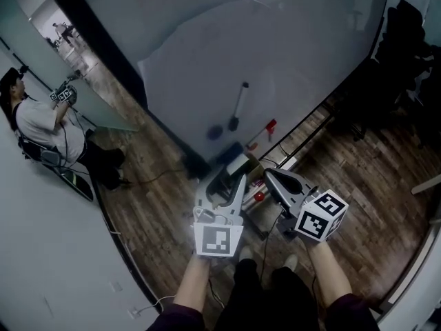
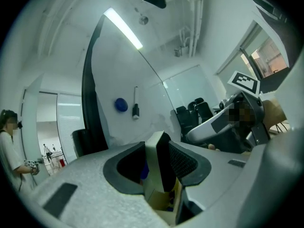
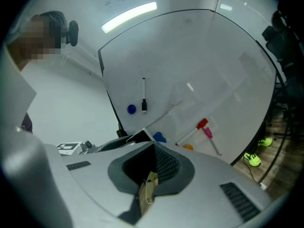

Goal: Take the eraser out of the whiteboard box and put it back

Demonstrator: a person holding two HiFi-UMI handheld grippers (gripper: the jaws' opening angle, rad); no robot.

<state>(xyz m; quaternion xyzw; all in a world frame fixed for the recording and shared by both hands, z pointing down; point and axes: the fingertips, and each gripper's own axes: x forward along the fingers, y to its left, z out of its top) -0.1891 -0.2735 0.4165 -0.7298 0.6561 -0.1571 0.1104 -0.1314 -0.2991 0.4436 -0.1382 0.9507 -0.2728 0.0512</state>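
Left gripper [image 2: 157,156] jaws are clamped on the eraser [image 2: 153,169], a slab with a beige back and black felt face, held upright just above the open cardboard box [image 2: 160,199]. Right gripper [image 3: 151,175] jaws pinch a box flap [image 3: 147,189]. The whiteboard [image 1: 275,61] behind carries a red-capped marker [image 3: 201,126] and a blue magnet [image 3: 131,109].

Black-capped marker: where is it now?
Head view, centre: the black-capped marker hangs upright on the whiteboard, blue magnet at its lower left, red-capped marker to its right.

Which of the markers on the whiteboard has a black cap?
The upright marker beside the blue magnet; the red-capped marker and the pink marker lie tilted, lower right.
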